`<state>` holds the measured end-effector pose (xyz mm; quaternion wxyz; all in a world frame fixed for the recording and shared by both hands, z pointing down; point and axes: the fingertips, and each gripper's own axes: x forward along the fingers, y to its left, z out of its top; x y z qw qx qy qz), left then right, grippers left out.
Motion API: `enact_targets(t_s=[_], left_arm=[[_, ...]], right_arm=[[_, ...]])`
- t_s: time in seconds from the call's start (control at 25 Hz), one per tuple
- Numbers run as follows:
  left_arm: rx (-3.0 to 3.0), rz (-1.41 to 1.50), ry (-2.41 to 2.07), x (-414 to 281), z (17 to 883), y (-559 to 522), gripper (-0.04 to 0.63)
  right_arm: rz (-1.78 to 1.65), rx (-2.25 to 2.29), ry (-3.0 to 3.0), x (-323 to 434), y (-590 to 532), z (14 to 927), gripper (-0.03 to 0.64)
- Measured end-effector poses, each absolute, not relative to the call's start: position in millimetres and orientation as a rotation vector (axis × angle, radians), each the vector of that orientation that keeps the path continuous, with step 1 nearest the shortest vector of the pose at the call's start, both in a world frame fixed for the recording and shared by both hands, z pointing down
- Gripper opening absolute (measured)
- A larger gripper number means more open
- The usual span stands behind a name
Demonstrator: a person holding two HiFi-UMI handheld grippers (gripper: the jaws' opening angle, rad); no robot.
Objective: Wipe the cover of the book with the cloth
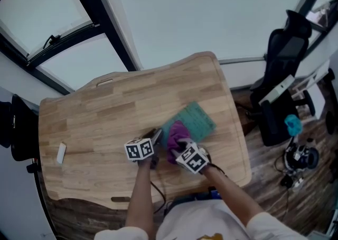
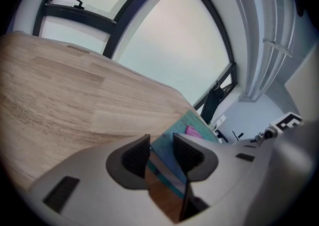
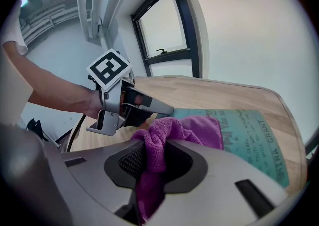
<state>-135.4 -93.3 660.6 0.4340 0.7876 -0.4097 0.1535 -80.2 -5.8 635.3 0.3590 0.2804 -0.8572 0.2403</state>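
A teal book (image 1: 198, 119) lies flat on the wooden table (image 1: 105, 117), right of centre. A purple cloth (image 1: 177, 132) rests on the book's near left part, and my right gripper (image 1: 178, 146) is shut on it. In the right gripper view the cloth (image 3: 184, 129) bunches out of the jaws of that gripper (image 3: 155, 163) onto the printed cover (image 3: 249, 133). My left gripper (image 1: 156, 136) sits at the book's near left corner. In its own view the left gripper (image 2: 162, 154) has its jaws close together with the book's edge (image 2: 192, 123) between them.
A small white object (image 1: 60, 153) lies near the table's left edge. A black office chair (image 1: 280, 75) stands right of the table, with a blue item (image 1: 293, 124) and cables on the floor beside it. Dark window frames (image 1: 105, 27) run behind the table.
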Motion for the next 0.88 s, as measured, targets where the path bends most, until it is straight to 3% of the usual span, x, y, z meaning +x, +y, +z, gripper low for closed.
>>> enact_targets(t_s=[0.88], left_arm=[[1.94,0.351,-1.015,-136.8,656.5,-94.8,0.147]], right_arm=[[0.584,0.589,-2.254,-84.7,-0.4,632.0,0.077]])
